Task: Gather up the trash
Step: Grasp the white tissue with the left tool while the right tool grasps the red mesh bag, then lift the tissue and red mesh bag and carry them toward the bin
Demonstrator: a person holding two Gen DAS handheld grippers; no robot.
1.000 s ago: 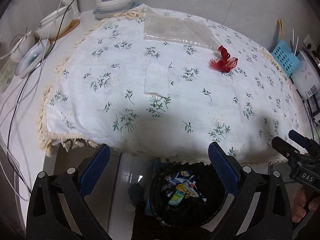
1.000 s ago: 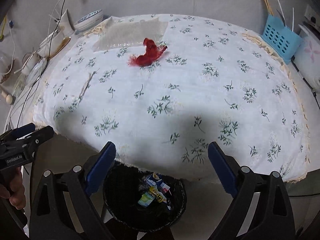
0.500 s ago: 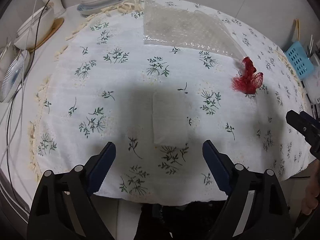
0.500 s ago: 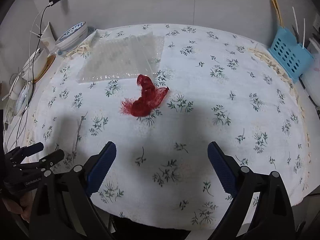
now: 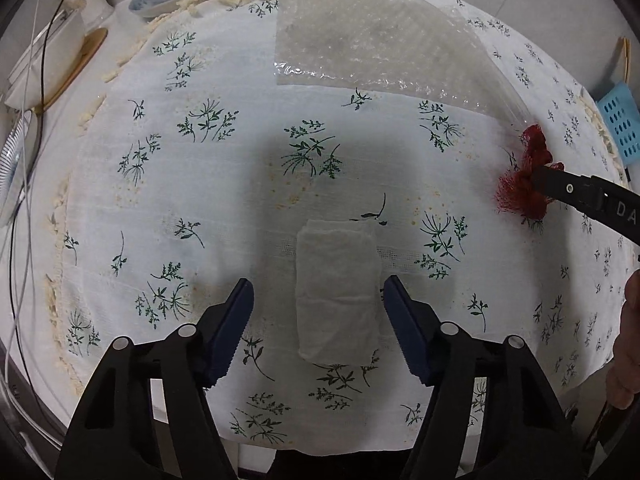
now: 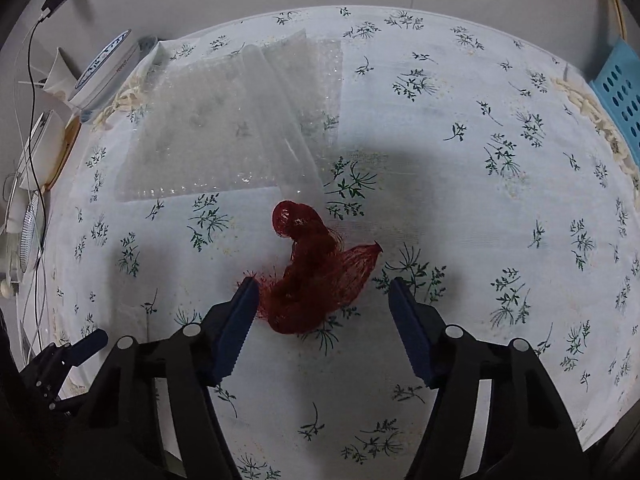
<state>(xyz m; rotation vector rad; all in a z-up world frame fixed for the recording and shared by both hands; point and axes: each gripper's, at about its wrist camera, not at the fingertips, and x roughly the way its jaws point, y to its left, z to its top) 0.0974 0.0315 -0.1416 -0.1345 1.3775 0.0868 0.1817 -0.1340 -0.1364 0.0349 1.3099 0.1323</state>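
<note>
Between open left tongs [image 5: 318, 304], white tissue [image 5: 338, 292]; between open right tongs [image 6: 320, 304], red netting [image 6: 316, 276].

**Black clamps, blue pads**

The left gripper [image 5: 318, 302] has two black plastic arms with cut-out slots, silver screw heads at the joints and dark blue pads [image 5: 236, 326] with toothed inner edges. The right gripper [image 6: 320, 304] is built the same; in the left view, at 3 o'clock, it bears pale letters (only "DA" reads) and one small screw.

A floral tablecloth [image 5: 224, 184] covers the table; stacked bowls [image 6: 106, 74] far left, blue basket [image 6: 622, 92] far right.
</note>
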